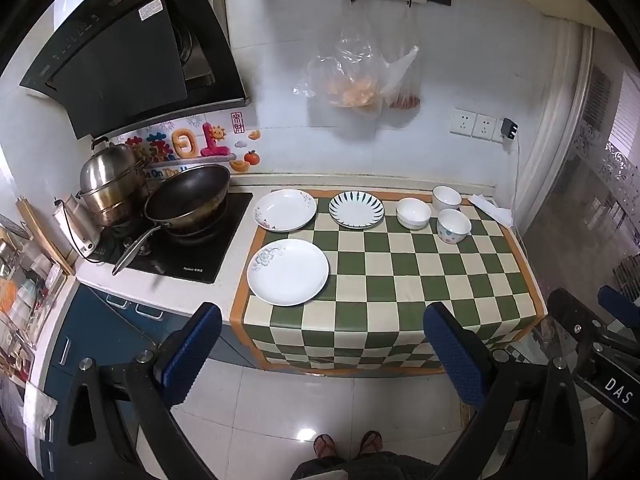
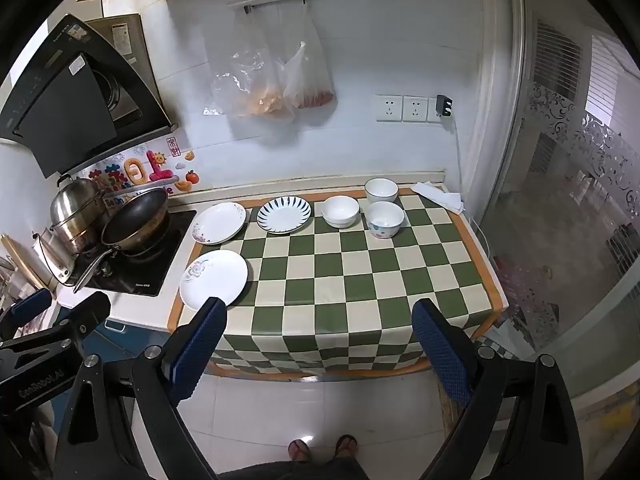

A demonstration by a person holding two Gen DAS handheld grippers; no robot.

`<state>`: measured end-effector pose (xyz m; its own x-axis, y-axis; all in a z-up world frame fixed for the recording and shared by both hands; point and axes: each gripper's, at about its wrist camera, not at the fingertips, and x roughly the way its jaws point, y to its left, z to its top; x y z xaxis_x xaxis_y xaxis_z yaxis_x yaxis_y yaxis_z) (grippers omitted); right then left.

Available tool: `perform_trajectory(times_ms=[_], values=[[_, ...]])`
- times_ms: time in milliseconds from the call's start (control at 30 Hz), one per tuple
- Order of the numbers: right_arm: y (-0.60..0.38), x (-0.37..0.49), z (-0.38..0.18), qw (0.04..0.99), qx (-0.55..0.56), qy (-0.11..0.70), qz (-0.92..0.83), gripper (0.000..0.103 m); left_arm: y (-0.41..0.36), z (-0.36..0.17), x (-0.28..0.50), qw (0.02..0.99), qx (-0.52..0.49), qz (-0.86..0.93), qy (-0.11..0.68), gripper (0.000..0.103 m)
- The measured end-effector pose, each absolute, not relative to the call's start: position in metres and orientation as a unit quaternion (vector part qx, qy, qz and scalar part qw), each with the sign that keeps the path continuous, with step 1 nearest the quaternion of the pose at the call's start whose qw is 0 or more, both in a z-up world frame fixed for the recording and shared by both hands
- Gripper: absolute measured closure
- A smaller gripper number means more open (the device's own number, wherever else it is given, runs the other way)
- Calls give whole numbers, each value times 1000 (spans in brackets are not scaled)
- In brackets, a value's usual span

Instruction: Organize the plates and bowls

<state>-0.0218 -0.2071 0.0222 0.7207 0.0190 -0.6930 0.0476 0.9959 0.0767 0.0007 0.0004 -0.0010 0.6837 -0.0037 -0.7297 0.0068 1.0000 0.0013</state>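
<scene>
On the green-and-cream checked cloth [image 1: 400, 280] [image 2: 360, 280] lie three plates: a white flowered plate [image 1: 287, 271] [image 2: 214, 279] at the near left, a second flowered plate [image 1: 285, 210] [image 2: 219, 222] behind it, and a blue-striped plate [image 1: 356, 209] [image 2: 283, 214]. At the back right stand three bowls: a plain white bowl [image 1: 413, 212] [image 2: 340, 210], a rimmed bowl [image 1: 446, 198] [image 2: 381, 190] and a dotted bowl [image 1: 453, 225] [image 2: 384, 219]. My left gripper [image 1: 324, 320] and right gripper [image 2: 320, 318] both hang open in front of the counter, above the floor, holding nothing.
A wok [image 1: 187, 199] and steel steamer pot [image 1: 110, 184] sit on the black hob [image 1: 180, 248] at left, under a range hood [image 1: 132, 60]. Plastic bags [image 1: 360, 76] hang on the wall. A folded cloth [image 2: 438, 197] lies at the back right. A person's sandalled feet [image 2: 322, 448] stand below.
</scene>
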Motion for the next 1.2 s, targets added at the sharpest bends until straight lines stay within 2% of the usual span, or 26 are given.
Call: perform_trajectory(times_ms=[1200], values=[[-210, -16, 21, 929, 42, 368, -16, 7, -1, -1, 0, 920, 9, 2, 392, 0]])
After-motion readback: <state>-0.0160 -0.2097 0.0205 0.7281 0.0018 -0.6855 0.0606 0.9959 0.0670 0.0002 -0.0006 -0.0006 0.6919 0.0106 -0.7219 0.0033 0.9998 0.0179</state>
